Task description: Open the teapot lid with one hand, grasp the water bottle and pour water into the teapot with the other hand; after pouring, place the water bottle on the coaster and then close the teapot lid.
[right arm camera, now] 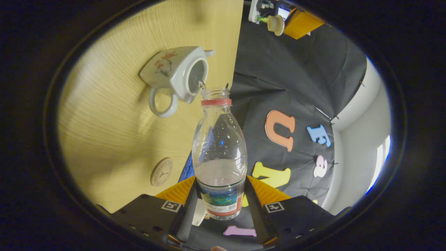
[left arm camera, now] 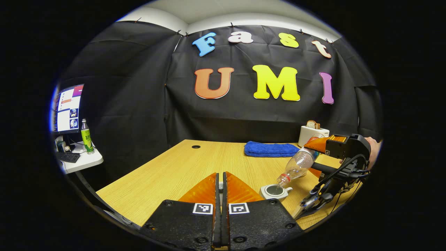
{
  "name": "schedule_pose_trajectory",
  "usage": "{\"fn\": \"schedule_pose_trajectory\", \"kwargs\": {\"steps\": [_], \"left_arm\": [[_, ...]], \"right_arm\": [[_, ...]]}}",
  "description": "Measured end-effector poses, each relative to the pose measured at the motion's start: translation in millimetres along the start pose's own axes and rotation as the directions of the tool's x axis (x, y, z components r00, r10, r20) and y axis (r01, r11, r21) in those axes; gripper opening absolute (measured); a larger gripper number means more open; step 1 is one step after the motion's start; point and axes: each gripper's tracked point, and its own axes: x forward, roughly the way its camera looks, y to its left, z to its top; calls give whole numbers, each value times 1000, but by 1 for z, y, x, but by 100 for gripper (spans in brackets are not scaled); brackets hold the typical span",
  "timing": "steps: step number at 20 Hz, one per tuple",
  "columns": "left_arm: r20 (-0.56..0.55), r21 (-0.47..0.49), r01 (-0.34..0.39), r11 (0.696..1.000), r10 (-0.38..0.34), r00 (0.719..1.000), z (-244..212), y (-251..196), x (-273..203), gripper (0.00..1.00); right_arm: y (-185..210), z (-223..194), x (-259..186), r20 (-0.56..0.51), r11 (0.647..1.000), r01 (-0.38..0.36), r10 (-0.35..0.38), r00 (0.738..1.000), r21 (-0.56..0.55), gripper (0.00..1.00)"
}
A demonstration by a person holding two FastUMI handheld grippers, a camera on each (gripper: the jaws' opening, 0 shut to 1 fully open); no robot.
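Observation:
The white teapot (left arm camera: 275, 191) stands open on the wooden table (left arm camera: 167, 174), its lid off. My right gripper (right arm camera: 220, 184) is shut on the lower body of the clear water bottle (right arm camera: 219, 146). The bottle is tipped, and its uncapped mouth sits just over the teapot's (right arm camera: 177, 73) opening, with a thin stream of water running in. From the left gripper view, that bottle (left arm camera: 299, 164) slants down from the right gripper (left arm camera: 315, 146). My left gripper (left arm camera: 220, 177) is held up and away with its fingers closed. The right gripper view shows the cream teapot lid (right arm camera: 276, 24) at its fingertips. A round coaster (right arm camera: 161, 172) lies on the table.
A folded blue towel (left arm camera: 271, 149) and a white toaster with bread (left arm camera: 312, 134) sit at the table's far side. A side table at the left holds a monitor (left arm camera: 68, 108), a keyboard and a green bottle (left arm camera: 86, 136). A hand (left arm camera: 373, 148) holds the right gripper.

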Motion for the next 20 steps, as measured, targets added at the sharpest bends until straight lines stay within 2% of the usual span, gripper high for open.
{"fn": "schedule_pose_trajectory", "kwargs": {"steps": [10,20], "left_arm": [[8,0,4,1000,-4,1000,2,1,-1,3],[6,-6,6,1000,-6,1000,2,3,-2,3]], "right_arm": [[-22,3,-3,27,991,80,-78,997,-105,72],[-29,8,-3,60,976,131,-122,991,-177,71]]}}
